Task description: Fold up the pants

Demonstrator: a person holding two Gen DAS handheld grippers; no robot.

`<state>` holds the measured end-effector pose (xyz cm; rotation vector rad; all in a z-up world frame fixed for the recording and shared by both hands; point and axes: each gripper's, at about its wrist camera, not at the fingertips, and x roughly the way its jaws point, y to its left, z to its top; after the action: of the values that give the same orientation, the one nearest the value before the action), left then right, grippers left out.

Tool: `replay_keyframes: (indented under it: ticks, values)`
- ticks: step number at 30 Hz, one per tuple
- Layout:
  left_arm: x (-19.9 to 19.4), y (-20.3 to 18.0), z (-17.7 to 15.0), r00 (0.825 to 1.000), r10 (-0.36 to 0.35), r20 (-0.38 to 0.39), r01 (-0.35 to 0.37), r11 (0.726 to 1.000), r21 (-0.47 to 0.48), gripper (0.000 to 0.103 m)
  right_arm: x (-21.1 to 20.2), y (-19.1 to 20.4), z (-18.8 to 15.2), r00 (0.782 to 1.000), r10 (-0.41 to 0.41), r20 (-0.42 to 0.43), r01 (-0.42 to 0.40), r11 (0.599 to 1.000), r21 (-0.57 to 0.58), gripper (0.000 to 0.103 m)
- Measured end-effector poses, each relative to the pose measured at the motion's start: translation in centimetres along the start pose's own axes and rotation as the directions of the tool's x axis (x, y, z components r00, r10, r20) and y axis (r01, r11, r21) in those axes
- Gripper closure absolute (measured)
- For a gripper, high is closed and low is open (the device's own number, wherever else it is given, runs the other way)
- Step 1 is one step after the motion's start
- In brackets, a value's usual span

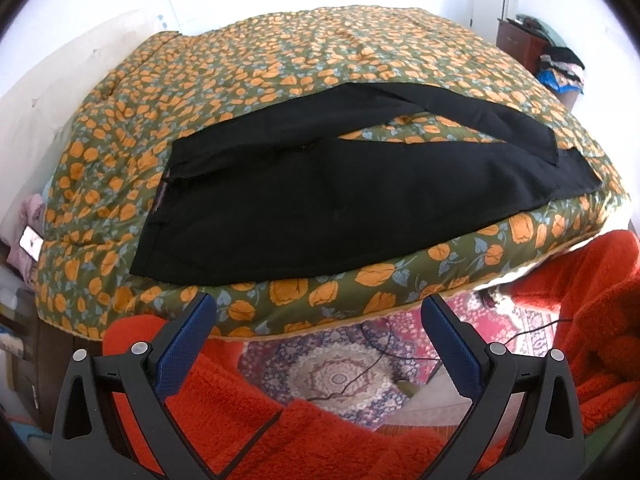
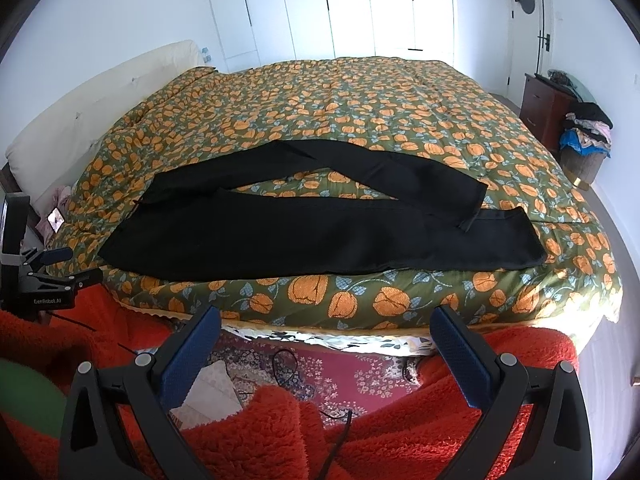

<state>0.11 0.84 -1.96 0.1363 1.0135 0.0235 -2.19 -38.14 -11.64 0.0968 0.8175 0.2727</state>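
while the black pants (image 2: 320,224) lie spread flat near the front edge of the floral quilt (image 2: 360,96), legs crossing toward the right, left gripper (image 1: 318,320) and right gripper (image 2: 326,332) hover wide apart, empty, short of the bed.

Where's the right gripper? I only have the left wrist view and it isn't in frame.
Observer: The right gripper is open and empty. It is short of the bed's near edge and faces the middle of the pants.
Operator: Does its camera see my left gripper?
Observer: Yes. The left gripper shows at the far left edge, off the bed, beside the waistband end of the pants.
Operator: What's behind the bed? It's blown out here.
Observer: White wardrobe doors run along the wall behind the far side of the bed.
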Motion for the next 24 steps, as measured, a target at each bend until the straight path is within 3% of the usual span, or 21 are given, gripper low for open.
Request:
replay_keyframes:
  ticks: [12, 17, 21, 24]
  values:
    - [0.6, 0.5, 0.2, 1.000, -0.027, -0.011, 0.027, 1.000, -0.003, 0.001, 0.8, 0.0, -0.1, 0.999, 0.026, -0.028, -0.025, 1.000, 0.011, 0.000]
    - [-1.3, 1.5, 4.1, 0.985, -0.039, 0.166, 0.034, 0.999, 0.033, 0.001, -0.5, -1.4, 1.5, 0.990, 0.111, 0.088, -0.118, 0.991, 0.068, 0.000]
    - [-2.0, 2.1, 7.5, 0.957, -0.006, 0.291, 0.004, 1.000, 0.010, 0.001, -0.5, -2.5, 4.1, 0.983, 0.063, 0.175, -0.072, 0.997, 0.043, 0.000]
    - [-0.9, 2.1, 8.0, 0.960, -0.034, 0.276, 0.051, 0.997, -0.053, 0.001, 1.7, -3.6, 5.7, 0.974, -0.007, 0.226, 0.021, 0.998, -0.061, 0.000]
